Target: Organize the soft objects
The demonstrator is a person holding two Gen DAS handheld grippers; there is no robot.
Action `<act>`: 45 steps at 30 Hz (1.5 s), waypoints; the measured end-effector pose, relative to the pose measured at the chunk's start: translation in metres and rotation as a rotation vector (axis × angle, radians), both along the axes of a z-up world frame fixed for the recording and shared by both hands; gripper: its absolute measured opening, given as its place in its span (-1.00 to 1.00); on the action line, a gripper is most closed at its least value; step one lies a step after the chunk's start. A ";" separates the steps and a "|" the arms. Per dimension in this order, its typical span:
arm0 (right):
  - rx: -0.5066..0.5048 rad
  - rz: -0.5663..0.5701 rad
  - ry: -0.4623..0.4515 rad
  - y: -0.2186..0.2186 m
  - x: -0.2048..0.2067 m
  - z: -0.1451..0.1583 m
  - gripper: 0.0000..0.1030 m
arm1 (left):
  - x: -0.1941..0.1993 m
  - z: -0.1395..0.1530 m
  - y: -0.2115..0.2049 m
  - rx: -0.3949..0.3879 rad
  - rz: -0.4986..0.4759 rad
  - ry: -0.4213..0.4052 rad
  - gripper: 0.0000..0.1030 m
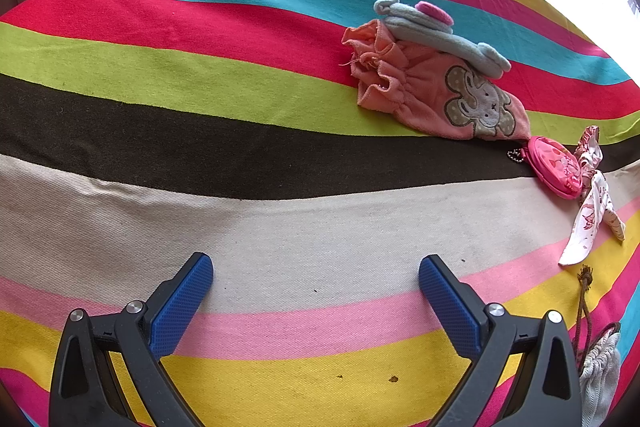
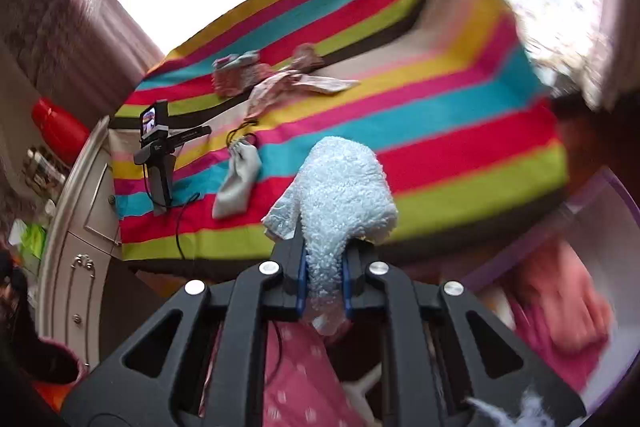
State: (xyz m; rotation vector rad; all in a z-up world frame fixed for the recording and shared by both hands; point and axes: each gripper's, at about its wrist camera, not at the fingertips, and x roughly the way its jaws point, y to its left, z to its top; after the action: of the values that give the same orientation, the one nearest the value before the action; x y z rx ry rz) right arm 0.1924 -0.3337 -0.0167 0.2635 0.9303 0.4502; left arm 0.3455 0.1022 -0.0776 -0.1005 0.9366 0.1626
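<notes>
My left gripper (image 1: 316, 279) is open and empty, low over the striped cloth (image 1: 240, 239). Ahead to the right lie a peach elephant mitten (image 1: 432, 91) with a grey felt piece (image 1: 432, 31) on it, a pink round pouch (image 1: 554, 167), a floral scrunchie (image 1: 592, 203) and a grey drawstring bag (image 1: 598, 375). My right gripper (image 2: 323, 275) is shut on a fluffy light-blue sock (image 2: 344, 187), held above the table's near edge. A white bin (image 2: 600, 227) with pink clothes (image 2: 560, 307) is at the lower right of the right wrist view.
The right wrist view shows the left gripper's body (image 2: 160, 151) standing on the striped cloth (image 2: 440, 131), the grey drawstring bag (image 2: 238, 179), the floral fabric (image 2: 288, 83), a white cabinet (image 2: 80, 227) at left and a red object (image 2: 56, 127).
</notes>
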 end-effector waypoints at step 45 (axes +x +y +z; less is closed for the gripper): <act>-0.387 0.035 -0.065 0.273 0.248 -0.096 1.00 | 0.000 0.000 0.000 0.000 0.000 0.000 1.00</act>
State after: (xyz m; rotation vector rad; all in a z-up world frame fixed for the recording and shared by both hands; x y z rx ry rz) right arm 0.4404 -0.0610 -0.1130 -0.1193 0.9391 0.3005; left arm 0.3450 0.1018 -0.0780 -0.1006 0.9363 0.1624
